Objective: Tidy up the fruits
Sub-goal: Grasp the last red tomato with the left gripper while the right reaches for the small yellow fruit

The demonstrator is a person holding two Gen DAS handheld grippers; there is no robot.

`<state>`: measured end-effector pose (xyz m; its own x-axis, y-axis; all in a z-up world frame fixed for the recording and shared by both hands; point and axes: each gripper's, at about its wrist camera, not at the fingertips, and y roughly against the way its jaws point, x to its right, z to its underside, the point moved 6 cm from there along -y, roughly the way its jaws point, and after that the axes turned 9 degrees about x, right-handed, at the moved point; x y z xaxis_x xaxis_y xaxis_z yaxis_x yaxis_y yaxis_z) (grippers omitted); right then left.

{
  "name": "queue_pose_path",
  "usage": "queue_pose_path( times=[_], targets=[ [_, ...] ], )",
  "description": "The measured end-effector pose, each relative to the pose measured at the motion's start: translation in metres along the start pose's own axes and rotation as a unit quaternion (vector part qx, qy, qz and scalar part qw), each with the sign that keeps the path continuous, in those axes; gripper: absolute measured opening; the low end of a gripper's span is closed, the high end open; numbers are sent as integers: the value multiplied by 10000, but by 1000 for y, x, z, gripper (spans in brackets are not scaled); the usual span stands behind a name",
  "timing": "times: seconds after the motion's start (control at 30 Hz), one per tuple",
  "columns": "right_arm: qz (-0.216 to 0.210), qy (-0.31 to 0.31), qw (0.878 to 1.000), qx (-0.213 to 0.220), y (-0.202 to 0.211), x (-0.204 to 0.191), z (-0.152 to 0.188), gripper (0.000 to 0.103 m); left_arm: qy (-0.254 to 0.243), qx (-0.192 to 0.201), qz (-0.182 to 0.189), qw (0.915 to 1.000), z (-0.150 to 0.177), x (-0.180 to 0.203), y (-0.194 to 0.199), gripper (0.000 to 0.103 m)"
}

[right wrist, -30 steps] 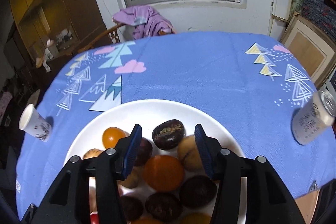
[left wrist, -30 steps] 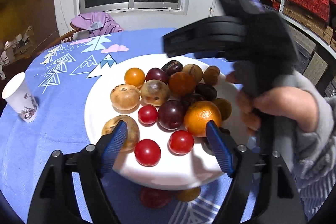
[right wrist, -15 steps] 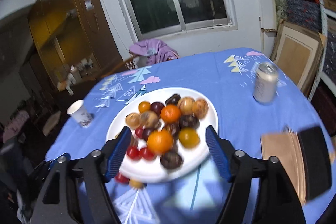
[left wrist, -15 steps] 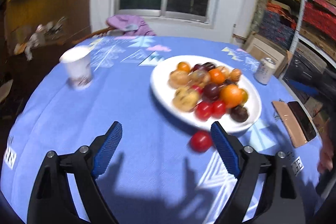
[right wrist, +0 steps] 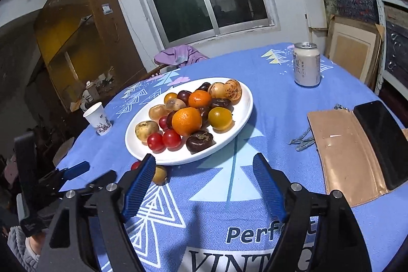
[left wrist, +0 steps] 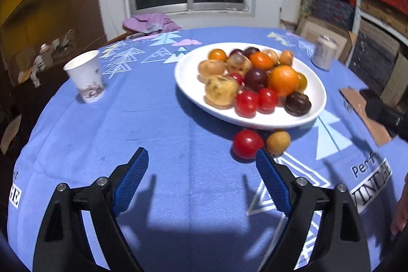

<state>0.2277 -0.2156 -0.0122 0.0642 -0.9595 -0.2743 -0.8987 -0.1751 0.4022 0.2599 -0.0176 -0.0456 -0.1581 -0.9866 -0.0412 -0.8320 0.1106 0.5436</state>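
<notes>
A white plate (left wrist: 187, 79) (right wrist: 242, 108) on the blue tablecloth holds a heap of fruit: an orange (left wrist: 283, 80) (right wrist: 186, 120), red tomatoes, dark plums and pale brown fruits. Off the plate, by its near rim, lie a loose red tomato (left wrist: 247, 144) (right wrist: 135, 165) and a small yellow-brown fruit (left wrist: 278, 143) (right wrist: 159, 174). My left gripper (left wrist: 201, 153) is open and empty over bare cloth, with the loose tomato just beyond its right finger. My right gripper (right wrist: 204, 157) is open and empty too, short of the plate's near rim. Its left finger partly hides the loose tomato.
A paper cup (left wrist: 85, 80) (right wrist: 98, 119) stands left of the plate and a drink can (left wrist: 323, 55) (right wrist: 306, 64) at the back right. A tan wallet (right wrist: 349, 152) with a dark phone (right wrist: 382, 142) lies at the right. A chair with purple cloth (right wrist: 178, 56) is behind the table.
Both grippers have drawn back from over the plate towards the near side of the table, so the whole plate now shows ahead. The right jaws have spread wider.
</notes>
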Motion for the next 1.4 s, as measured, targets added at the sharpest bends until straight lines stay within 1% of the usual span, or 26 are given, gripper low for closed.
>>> queue_pose_path(
  times=[0.13, 0.2, 0.27, 0.4, 0.47, 0.53, 0.57, 0.67, 0.73, 0.77, 0.83, 0.87, 0.9, 0.97, 1.03, 1.07, 1.1, 1.13, 1.17, 1.23, 1.27, 1.4],
  targets=[
    [-1, -142, 9999, -96, -2, 2, 1, 80, -177, -37, -4, 9998, -1, 9, -9, 84],
    [-1, -102, 9999, -120, -3, 0, 2, 80, -188, -93, 9, 9998, -1, 12, -15, 84],
    [-13, -35, 9999, -144, -4, -3, 4, 80, -181, -147, 58, 9997, -2, 14, -19, 84],
    [-33, 16, 9998, -199, -6, -7, 7, 80, -138, -265, 41, 9995, -4, 14, -30, 84],
    [-34, 21, 9997, -233, -7, -7, 8, 80, -52, -347, 98, 9993, -4, 11, -36, 85],
    [-35, 32, 9996, -263, -8, -8, 9, 80, 41, -337, 104, 9994, -6, 7, -38, 86],
    [-36, 40, 9996, -273, -9, -8, 10, 80, 57, -297, 62, 9995, -7, 4, -38, 86],
    [-40, 61, 9995, -301, -9, -9, 11, 80, 34, -155, -257, 9995, -8, -14, -32, 85],
    [-53, 64, 9995, -319, -10, -10, 12, 80, 178, -225, -384, 9988, -4, -30, -30, 85],
    [-70, 79, 9994, -338, -10, -11, 13, 80, 347, -271, -358, 9984, -2, -37, -28, 85],
    [-93, 163, 9992, -359, -11, -15, 14, 80, 635, -231, -122, 9976, -3, -42, -24, 84],
    [-96, 204, 9991, -358, -11, -16, 15, 80, 643, -160, -27, 9978, -5, -39, -21, 84],
    [-99, 236, 9990, -356, -10, -17, 15, 80, 544, -72, 40, 9985, -8, -33, -18, 84],
    [-102, 265, 9989, -372, -11, -18, 16, 80, 199, -18, 11, 9998, -7, -21, -19, 84],
    [-100, 276, 9988, -389, -11, -18, 17, 80, -12, -162, 44, 9999, -1, -13, -24, 84],
    [-100, 283, 9988, -390, -11, -18, 17, 80, -37, -245, 81, 9997, 1, -12, -25, 83],
    [-105, 288, 9988, -388, -11, -19, 17, 80, 14, -282, 124, 9995, 2, -13, -26, 77],
    [-108, 290, 9988, -388, -11, -19, 17, 80, 83, -298, 136, 9994, 2, -16, -26, 74],
    [-107, 290, 9987, -397, -11, -19, 17, 80, 169, -321, 156, 9992, 3, -18, -27, 73],
    [-110, 286, 9986, -427, -12, -19, 18, 80, 320, -402, 255, 9984, 6, -22, -28, 61],
    [-114, 290, 9986, -437, -12, -19, 19, 80, 339, -424, 286, 9981, 7, -21, -29, 60],
    [-124, 339, 9982, -471, -13, -21, 20, 80, 256, -361, 340, 9984, 5, -17, -29, 59]
  ],
)
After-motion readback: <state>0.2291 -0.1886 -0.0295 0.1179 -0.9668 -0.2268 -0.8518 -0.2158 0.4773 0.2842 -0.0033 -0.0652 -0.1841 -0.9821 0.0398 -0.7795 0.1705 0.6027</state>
